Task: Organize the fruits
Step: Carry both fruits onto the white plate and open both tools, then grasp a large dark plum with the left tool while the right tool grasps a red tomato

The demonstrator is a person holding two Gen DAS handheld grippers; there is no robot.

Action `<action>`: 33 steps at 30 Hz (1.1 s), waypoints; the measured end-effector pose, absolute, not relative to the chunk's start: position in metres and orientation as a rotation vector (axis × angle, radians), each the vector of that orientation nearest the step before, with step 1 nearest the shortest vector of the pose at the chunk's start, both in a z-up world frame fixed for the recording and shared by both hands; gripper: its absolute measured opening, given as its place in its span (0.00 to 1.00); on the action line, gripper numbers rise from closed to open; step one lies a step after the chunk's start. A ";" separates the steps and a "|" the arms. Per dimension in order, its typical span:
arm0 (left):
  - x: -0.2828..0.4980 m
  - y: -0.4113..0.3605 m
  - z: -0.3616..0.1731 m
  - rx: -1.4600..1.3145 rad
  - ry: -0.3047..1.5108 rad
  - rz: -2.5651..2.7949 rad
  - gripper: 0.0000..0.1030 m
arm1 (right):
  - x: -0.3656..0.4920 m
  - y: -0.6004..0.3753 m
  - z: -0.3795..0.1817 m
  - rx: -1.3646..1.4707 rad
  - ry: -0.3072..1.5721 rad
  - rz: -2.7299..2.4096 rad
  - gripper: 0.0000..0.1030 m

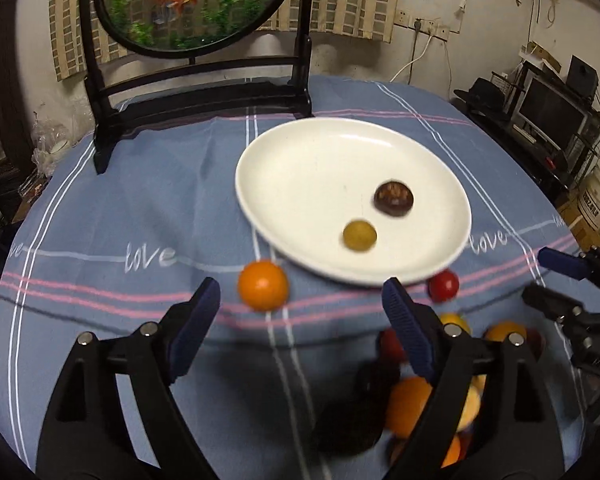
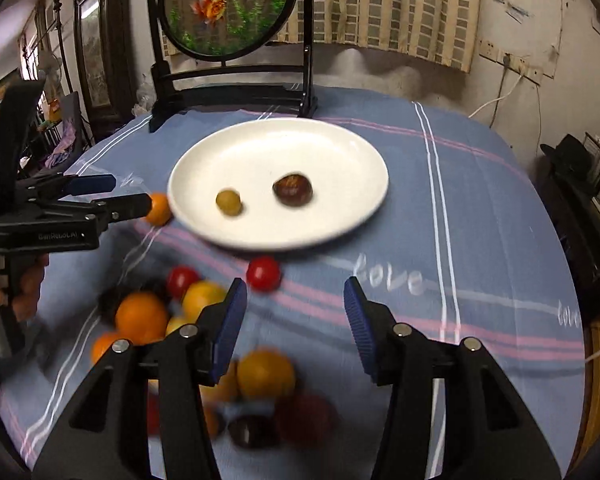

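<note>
Left tool (image 1: 300, 300) just beside orange fruit (image 1: 263, 286)

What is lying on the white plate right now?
On the white plate lie two small things: a yellow-green round fruit and a dark brown chestnut-like one, apart from each other. Nothing covers the plate, though whatever sits under it is hidden.

plate (image 2: 352, 152) mid-surface (image 2: 480, 220) | on plate: chestnut (image 2: 293, 189) at 3 o'clock of small round fruit (image 2: 228, 202) | lone orange (image 2: 159, 209) at plate's 9 | tomato (image 2: 263, 273) at plate's 6 | fruit pile (image 2: 204, 344) at 7 | framed screen (image 2: 228, 8) at 12, behind plate
</note>
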State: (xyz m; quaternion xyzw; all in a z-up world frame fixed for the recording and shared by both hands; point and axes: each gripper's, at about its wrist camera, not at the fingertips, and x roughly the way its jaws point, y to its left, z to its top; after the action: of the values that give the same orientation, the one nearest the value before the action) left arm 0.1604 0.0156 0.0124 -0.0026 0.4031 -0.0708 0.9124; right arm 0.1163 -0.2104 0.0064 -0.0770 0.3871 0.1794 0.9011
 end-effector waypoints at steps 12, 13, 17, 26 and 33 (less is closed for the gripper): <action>0.090 0.022 -0.016 0.082 0.892 -0.187 0.83 | 0.041 -0.222 -0.001 -0.097 0.804 0.377 0.61; 0.089 0.024 -0.018 0.079 0.898 -0.189 0.83 | 0.036 -0.221 -0.002 -0.095 0.806 0.384 0.61; 0.081 0.027 -0.026 0.085 0.917 -0.202 0.82 | 0.025 -0.216 -0.008 -0.108 0.832 0.404 0.61; 0.086 0.011 -0.043 0.139 0.950 -0.233 0.82 | 0.017 -0.209 -0.011 -0.085 0.849 0.427 0.61; 0.102 -0.005 -0.047 0.168 0.916 -0.286 0.43 | 0.016 -0.208 -0.014 -0.072 0.864 0.435 0.61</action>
State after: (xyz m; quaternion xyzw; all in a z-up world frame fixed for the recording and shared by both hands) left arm 0.1018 -0.0053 -0.0473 0.0808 0.4400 -0.1373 0.8838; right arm 0.0157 -0.2081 -0.0137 -0.0348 0.4154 0.2089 0.8847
